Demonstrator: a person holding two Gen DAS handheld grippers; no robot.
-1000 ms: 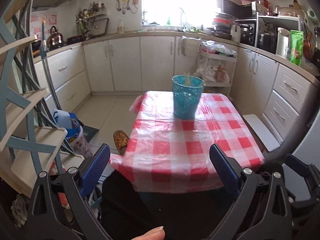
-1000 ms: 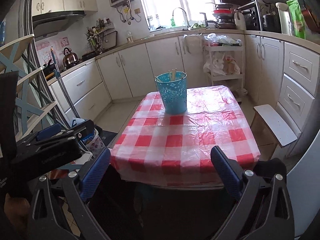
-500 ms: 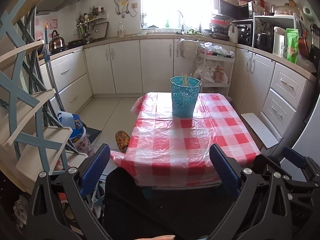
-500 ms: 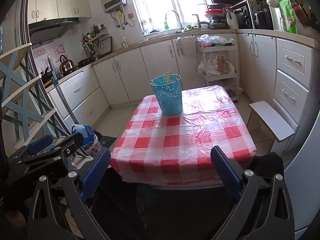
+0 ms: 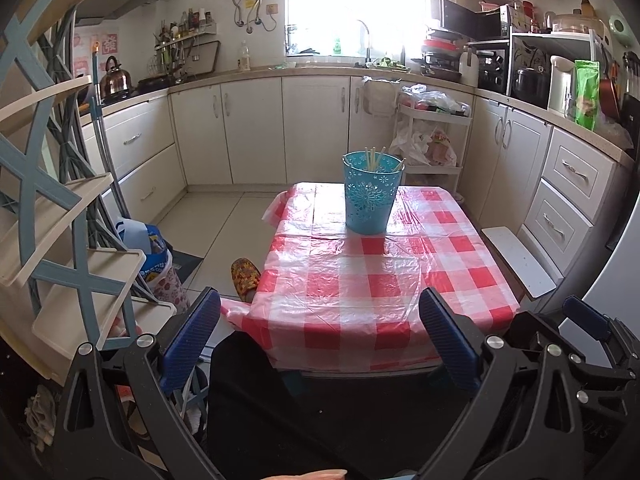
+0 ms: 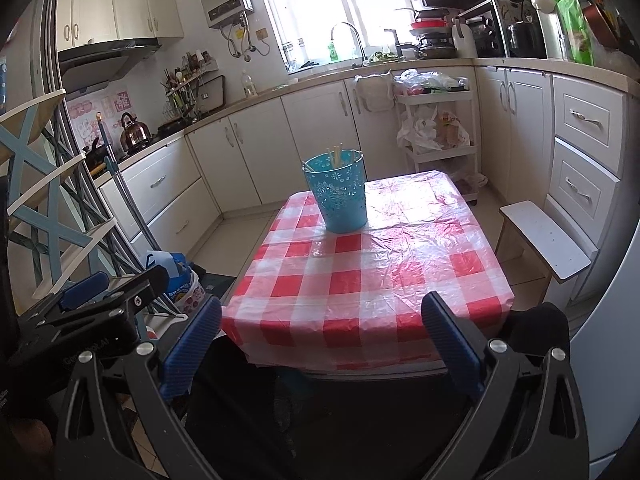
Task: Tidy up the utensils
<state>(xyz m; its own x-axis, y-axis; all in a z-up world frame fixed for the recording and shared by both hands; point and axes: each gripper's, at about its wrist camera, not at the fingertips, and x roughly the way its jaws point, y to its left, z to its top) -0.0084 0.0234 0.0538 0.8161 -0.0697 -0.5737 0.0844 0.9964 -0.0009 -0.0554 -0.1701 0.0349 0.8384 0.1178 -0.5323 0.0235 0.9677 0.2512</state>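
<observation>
A turquoise perforated bucket [image 5: 371,196] [image 6: 339,194] stands upright on the far half of a table with a red-and-white checked cloth [image 5: 380,284] [image 6: 372,280]. Pale chopstick ends [image 5: 374,158] [image 6: 335,157] stick up out of it. My left gripper [image 5: 319,330] is open and empty, held back from the table's near edge. My right gripper [image 6: 321,332] is open and empty too, at the same distance. The left gripper's body [image 6: 92,312] shows at the left of the right wrist view, and the right gripper's body [image 5: 588,332] at the right of the left wrist view.
A white stool [image 6: 544,240] stands right of the table. White cabinets [image 5: 312,128] line the walls. A blue-and-cream shelf rack [image 5: 48,184] and a bag-filled bin [image 5: 156,264] stand at left, a slipper [image 5: 245,274] lies on the floor, and a trolley [image 5: 430,140] stands behind the table.
Both grippers have drawn back and risen slightly from the table, so the table and bucket look smaller. Both stay open and empty.
</observation>
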